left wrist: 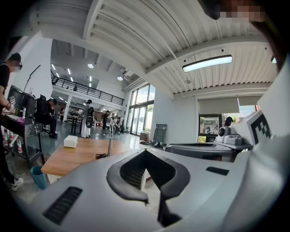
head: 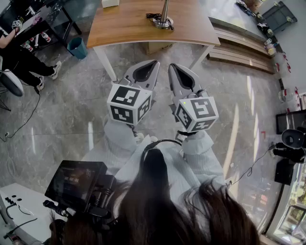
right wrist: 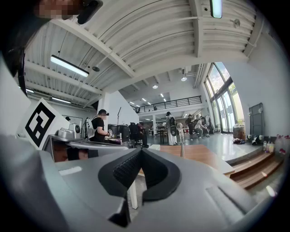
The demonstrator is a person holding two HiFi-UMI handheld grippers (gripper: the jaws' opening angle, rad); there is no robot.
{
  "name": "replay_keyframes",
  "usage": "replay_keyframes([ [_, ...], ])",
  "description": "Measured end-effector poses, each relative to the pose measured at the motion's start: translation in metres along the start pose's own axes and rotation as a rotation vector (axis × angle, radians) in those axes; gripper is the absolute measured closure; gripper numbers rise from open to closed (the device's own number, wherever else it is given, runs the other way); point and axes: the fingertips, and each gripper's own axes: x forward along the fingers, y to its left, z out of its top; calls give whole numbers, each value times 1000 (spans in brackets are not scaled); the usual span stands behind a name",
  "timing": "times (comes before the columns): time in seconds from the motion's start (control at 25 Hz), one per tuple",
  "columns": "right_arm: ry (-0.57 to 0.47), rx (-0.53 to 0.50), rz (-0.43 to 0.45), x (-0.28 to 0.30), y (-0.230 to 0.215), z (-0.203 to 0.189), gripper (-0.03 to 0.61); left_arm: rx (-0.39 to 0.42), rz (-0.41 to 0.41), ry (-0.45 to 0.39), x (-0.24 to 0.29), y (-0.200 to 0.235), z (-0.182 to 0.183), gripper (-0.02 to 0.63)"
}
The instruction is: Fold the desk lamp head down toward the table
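1. Here's the room: grey polished stone floor [head: 57, 119] all round, a wooden table [head: 124, 24] on white legs at the top of the head view, a teal bin [head: 77, 48] by its left corner and wooden steps [head: 239, 50] to the right.
2. The gripper views open onto a tall hall with a ribbed white ceiling [left wrist: 136, 36], strip lights, big windows and people standing far back.
3. The desk lamp [head: 163, 19] stands on the table's middle, with a black cable [head: 154, 17] bunched against its round base. A white box [head: 110, 3] sits at the far-left edge.
4. Both tools are held side by side over the floor, well short of the table. The left gripper [head: 154, 63] and the right gripper [head: 172, 67] each have their jaws pressed together on nothing (each one's own view shows the pads meeting).
5. The lamp's head is cut off by the top edge of the head view. From the grippers the lamp is only a thin upright stem [left wrist: 109, 147], too small to read further.
6. For writing, the print on the dark screen [head: 76, 179] at lower left is too small to read.
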Motion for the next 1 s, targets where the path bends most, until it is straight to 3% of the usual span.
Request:
replay_keyframes([
  [0.4,-9,12,-9,-1,-4,1,577,2,-3,11,6,-4,-1,612],
  [1.0,22,19,0,19,-52,-10,577,-18,38,29,53,11,-11,612],
])
